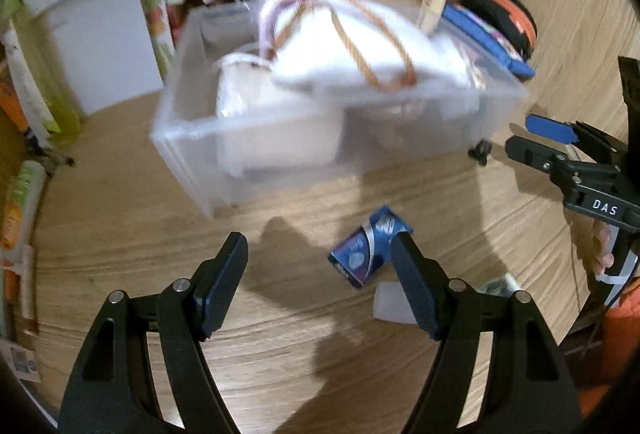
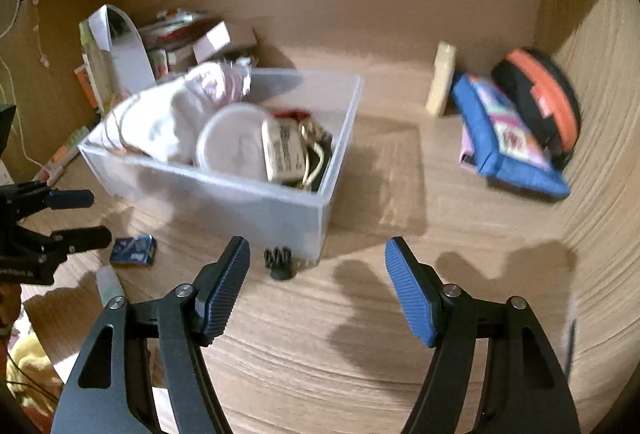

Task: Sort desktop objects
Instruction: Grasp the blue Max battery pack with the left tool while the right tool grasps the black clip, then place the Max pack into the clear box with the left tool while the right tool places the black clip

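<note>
While the translucent storage bin (image 2: 320, 218) already holds a white cloth bag (image 2: 160, 121), a round lid and a charger, a small blue packet (image 1: 370, 248) lies loose on the bench (image 2: 400, 314) — likely next to sort; the left claw (image 1: 320, 274) hovers wide open and empty beside it; the right claw (image 2: 318, 286) — equally open, empty — points near a black binder clip (image 2: 280, 264)

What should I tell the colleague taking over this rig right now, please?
Left gripper: open, empty, low over the desk near the small blue packet.
Right gripper: open, empty, near the black binder clip.
Clear bin: already holds a white bag, round lid and cables.
Left: blue packet, clip, and the blue pouch and orange-black case by the right wall.
</note>
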